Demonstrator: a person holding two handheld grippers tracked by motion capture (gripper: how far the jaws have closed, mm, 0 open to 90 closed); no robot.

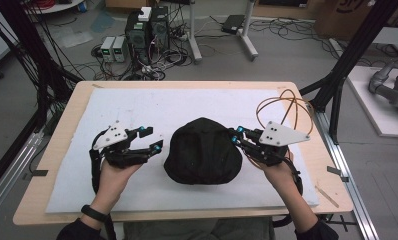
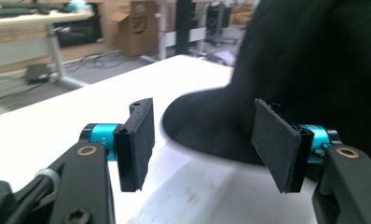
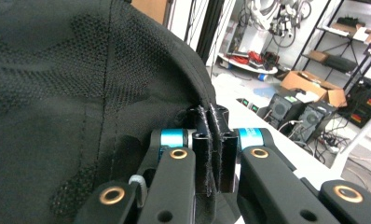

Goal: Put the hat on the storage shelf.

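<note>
A black cap point(image 1: 203, 150) lies in the middle of the white mat point(image 1: 187, 107). My left gripper point(image 1: 153, 138) is just left of the cap, open, its tips close to the cap's edge. In the left gripper view the two pads point(image 2: 137, 140) stand wide apart around bare mat, with the cap's rim point(image 2: 211, 121) just beyond them and nothing pinched. My right gripper point(image 1: 235, 136) is at the cap's right side. In the right gripper view its pads point(image 3: 212, 154) are pressed together on a thin edge of the cap's fabric point(image 3: 58, 93).
The mat covers most of a wooden table point(image 1: 62, 125). An orange cable loop point(image 1: 287, 107) arcs behind the right gripper. Black frame posts point(image 1: 337, 85) stand at the table's right, and computers point(image 1: 147, 30) with cables sit on the floor beyond.
</note>
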